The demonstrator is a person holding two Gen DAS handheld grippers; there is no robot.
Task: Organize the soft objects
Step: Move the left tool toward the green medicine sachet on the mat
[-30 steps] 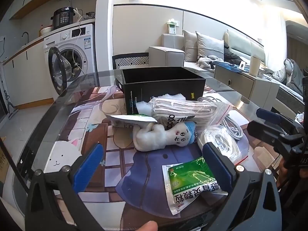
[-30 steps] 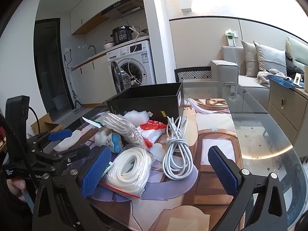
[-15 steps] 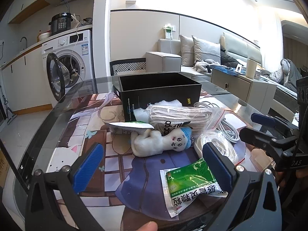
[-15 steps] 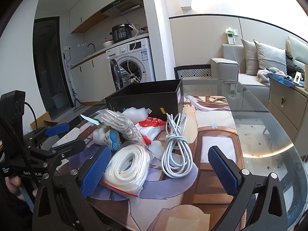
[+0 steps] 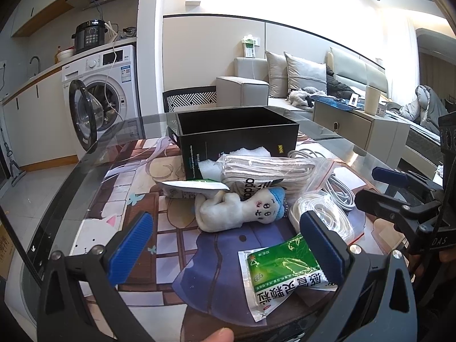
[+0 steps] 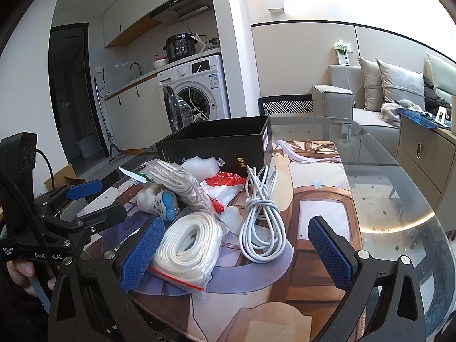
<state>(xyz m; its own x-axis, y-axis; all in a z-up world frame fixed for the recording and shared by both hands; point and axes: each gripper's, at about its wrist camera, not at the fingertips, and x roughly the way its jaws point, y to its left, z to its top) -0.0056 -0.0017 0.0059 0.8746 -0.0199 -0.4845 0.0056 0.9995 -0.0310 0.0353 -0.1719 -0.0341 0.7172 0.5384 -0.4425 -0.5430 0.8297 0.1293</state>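
Soft items heaped before black box [image 5: 236, 131] — likely its destination; left gripper [image 5: 228, 245] and right gripper [image 6: 230, 253] both spread, empty — poised for picking.

The left gripper [image 5: 225, 245] sits low in the frame, its blue pads wide apart, holding nothing. The right gripper [image 6: 236, 245] is low too, spread wide and holding nothing.

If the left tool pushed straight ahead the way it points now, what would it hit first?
Probably the white plush doll with the blue cap, lying centred between the open left tool fingers; depth is unclear, and the green foil sachet sits nearer but off-line.
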